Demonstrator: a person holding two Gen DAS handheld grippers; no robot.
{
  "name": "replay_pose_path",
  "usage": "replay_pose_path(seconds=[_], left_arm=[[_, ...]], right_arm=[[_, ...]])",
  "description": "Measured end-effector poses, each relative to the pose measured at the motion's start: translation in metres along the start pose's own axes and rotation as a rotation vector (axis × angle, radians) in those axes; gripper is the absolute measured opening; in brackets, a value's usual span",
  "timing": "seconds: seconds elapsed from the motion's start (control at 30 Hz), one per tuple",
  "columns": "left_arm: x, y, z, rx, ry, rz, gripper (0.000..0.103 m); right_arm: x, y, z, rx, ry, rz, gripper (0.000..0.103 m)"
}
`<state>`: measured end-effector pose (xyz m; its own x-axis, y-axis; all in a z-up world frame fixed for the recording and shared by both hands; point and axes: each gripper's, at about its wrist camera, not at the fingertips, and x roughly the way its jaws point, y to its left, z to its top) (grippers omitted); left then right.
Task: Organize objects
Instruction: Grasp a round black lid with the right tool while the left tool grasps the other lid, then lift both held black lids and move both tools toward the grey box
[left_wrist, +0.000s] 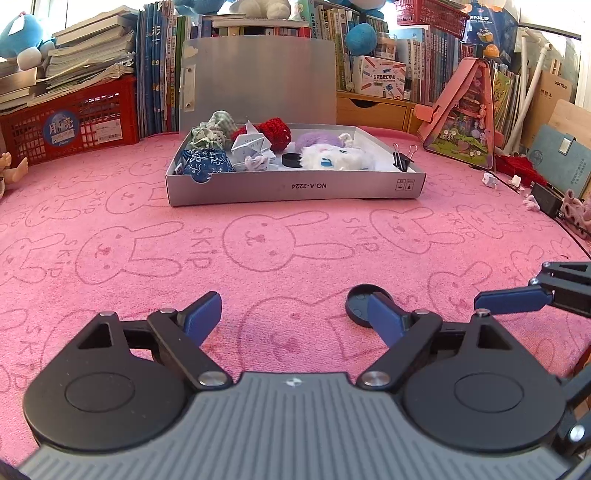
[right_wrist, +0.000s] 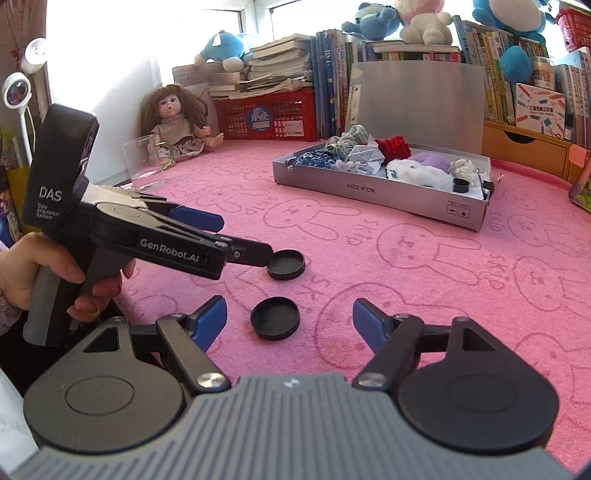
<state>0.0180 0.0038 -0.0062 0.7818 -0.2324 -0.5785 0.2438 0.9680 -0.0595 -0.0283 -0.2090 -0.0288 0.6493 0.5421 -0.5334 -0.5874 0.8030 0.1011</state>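
On the pink towel (right_wrist: 406, 295), two black caps (right_wrist: 275, 318) (right_wrist: 286, 264), one grey box (right_wrist: 380, 194)

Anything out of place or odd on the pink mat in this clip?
Yes: two black round caps lie loose on the pink mat, outside the grey box that already holds a third cap. Nothing looks spilled or damaged.

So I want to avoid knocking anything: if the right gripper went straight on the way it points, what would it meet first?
Probably the nearer black cap, lying on the pink towel just ahead of the right gripper, between its open jaws. It points downward, so it may meet cap and towel together; depth is unclear.
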Motion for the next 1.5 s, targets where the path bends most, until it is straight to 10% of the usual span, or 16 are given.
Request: replay_pose_path(seconds=[0.37,1.0,1.5], left_arm=[[-0.003,-0.003,-0.003,-0.007,-0.019,-0.005,0.090],[0.015,-0.040,-0.010,0.034,-0.039,0.065,0.090],[0.012,-0.036,-0.014,0.003,-0.069,0.092,0.081]], right_arm=[[0.008,0.020,-0.008,-0.072,0.006,-0.088,0.037],[0.016,-0.012,-0.004,0.145,-0.044,-0.380,0.038],[0.026,-0.011,0.000,0.152,-0.037,-0.388,0.037]])
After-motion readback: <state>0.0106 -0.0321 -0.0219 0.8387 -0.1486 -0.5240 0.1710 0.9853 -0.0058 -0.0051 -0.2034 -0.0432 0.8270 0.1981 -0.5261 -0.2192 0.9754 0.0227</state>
